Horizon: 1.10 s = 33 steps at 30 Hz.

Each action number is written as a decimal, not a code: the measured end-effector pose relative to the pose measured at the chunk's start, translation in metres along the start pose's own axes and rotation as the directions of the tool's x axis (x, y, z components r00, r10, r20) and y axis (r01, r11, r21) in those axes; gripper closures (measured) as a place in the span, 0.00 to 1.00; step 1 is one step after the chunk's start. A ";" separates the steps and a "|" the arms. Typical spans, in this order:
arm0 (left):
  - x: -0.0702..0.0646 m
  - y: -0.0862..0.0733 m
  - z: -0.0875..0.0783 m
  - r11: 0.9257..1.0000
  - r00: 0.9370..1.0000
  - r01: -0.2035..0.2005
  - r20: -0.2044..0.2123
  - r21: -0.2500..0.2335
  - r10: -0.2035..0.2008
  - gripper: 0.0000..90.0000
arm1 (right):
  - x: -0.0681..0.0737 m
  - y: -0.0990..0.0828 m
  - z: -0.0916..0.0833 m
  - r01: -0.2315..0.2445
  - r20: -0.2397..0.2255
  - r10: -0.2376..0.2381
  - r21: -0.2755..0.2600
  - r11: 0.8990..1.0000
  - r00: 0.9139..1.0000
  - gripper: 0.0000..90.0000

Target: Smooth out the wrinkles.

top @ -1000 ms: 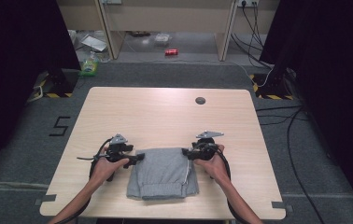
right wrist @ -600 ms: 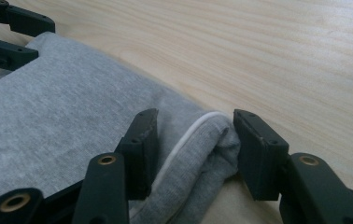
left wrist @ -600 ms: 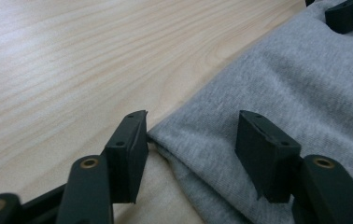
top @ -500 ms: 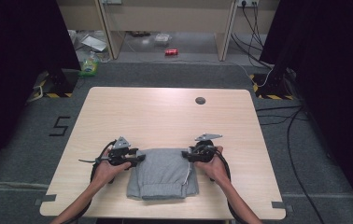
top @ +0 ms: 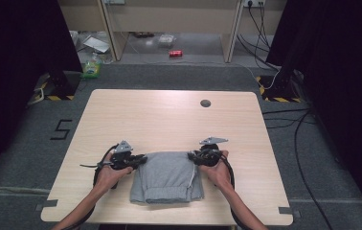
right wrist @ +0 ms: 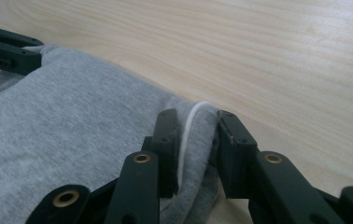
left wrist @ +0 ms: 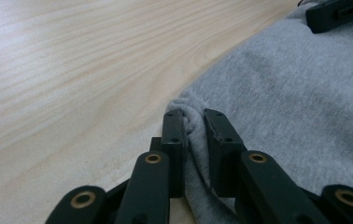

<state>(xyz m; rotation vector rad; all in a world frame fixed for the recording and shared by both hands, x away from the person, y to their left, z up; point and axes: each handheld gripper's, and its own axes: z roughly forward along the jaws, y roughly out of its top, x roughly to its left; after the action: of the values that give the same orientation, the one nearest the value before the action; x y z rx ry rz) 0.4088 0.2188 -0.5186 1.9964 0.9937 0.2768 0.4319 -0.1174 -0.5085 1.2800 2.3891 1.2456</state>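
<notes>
A folded grey garment (top: 167,177) lies near the front edge of the wooden table (top: 169,120). My left gripper (top: 141,160) is at its far left corner. In the left gripper view the left gripper (left wrist: 194,119) has just closed and pinches a fold of the grey garment (left wrist: 296,93). My right gripper (top: 192,157) is at the far right corner. Its jaws have just been closing, and in the right gripper view the right gripper (right wrist: 195,119) squeezes a bunched edge of the garment (right wrist: 72,126) with a white cord (right wrist: 188,121) in it.
A dark round grommet (top: 205,103) sits in the tabletop at the far right. Bare wood stretches beyond the garment. On the floor behind the table lie a red can (top: 175,53) and a green bottle (top: 92,67). Cables (top: 299,139) run along the floor at right.
Both hands stay at the garment's far corners. The jaws of both grippers have drawn in on the cloth; the garment itself lies as before.
</notes>
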 end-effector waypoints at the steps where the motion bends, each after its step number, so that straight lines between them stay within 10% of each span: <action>1: 0.000 0.000 0.000 1.000 1.000 0.003 0.000 -0.001 -0.003 0.87 | 0.000 0.000 0.001 -0.002 0.000 0.002 0.001 1.000 1.000 0.80; 33: 0.057 0.063 0.060 0.995 0.991 0.103 -0.091 0.008 -0.102 0.87 | -0.061 0.057 0.045 -0.095 0.054 0.096 -0.024 0.995 0.994 0.80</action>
<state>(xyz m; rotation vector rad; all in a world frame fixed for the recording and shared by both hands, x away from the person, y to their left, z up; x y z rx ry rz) 0.5118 0.2056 -0.5151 1.9515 1.1545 0.3070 0.5265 -0.1197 -0.5101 1.4182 2.2956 1.2399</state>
